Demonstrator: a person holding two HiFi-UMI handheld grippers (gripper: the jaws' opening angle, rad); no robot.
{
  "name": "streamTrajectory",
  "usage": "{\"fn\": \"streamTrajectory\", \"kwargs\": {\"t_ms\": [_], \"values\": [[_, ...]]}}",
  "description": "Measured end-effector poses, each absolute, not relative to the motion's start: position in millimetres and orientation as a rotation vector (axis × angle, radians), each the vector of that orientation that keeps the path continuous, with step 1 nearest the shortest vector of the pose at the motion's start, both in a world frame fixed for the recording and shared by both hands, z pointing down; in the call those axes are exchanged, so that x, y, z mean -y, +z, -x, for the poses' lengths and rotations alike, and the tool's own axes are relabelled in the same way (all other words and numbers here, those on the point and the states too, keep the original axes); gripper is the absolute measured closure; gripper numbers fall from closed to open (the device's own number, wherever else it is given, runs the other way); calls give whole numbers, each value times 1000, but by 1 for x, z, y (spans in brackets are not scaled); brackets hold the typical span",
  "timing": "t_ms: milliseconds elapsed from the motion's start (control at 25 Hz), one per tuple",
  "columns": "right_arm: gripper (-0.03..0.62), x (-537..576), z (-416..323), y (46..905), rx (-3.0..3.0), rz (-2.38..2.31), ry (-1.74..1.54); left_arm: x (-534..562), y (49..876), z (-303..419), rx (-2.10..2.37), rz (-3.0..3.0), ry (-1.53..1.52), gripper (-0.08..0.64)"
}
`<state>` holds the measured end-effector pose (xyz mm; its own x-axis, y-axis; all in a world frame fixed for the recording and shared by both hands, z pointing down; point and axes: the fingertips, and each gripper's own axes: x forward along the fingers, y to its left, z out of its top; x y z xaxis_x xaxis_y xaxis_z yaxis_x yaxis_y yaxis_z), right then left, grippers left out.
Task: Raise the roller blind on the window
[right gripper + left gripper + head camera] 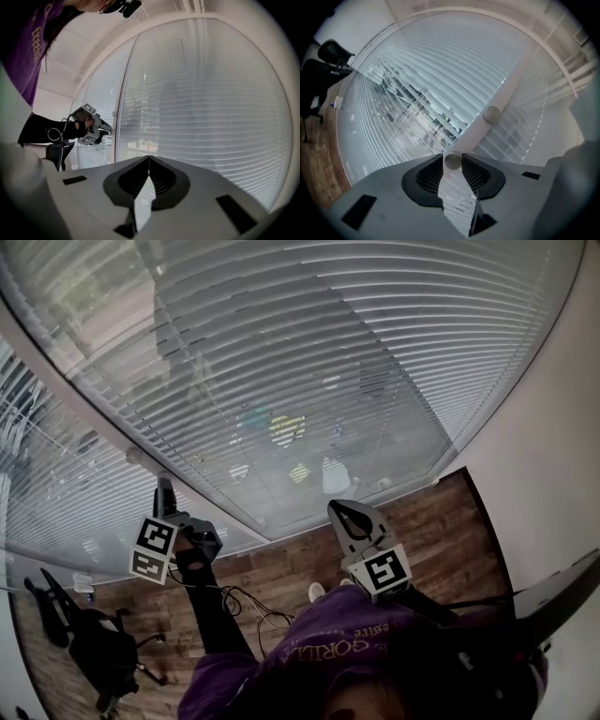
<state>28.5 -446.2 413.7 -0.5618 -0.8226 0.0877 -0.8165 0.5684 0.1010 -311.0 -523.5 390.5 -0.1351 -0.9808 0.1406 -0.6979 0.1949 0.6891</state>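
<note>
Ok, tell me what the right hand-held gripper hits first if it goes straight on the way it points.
The right hand-held gripper, jaws together and empty, points at the blind. Its slats are the first thing in line; nothing shows in between, though the depth is unclear.

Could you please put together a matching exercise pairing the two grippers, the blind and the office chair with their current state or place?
Things:
1. left gripper
2. right gripper
3. blind
4. office chair

States or places:
A. jaws together, nothing between them
B. standing on the wooden floor
C. lowered
D. shut on a grey knob

Pairs: 1-D, 2-A, 3-C, 4-B.
</note>
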Motion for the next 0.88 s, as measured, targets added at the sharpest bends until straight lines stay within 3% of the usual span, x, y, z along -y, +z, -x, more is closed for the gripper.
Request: {"fn": "streamTrajectory", "kwargs": {"t_ms": [320, 600, 880], "values": [[594, 444, -28, 417, 2672, -1389, -52, 518, 386, 311, 2177, -1734, -280, 440], [594, 443, -29, 419, 2670, -1390, -20, 527, 392, 299, 2397, -1932, 376, 440], [594, 443, -27, 421, 2659, -1388, 0, 528, 396, 290, 2385, -2023, 662, 440]]}}
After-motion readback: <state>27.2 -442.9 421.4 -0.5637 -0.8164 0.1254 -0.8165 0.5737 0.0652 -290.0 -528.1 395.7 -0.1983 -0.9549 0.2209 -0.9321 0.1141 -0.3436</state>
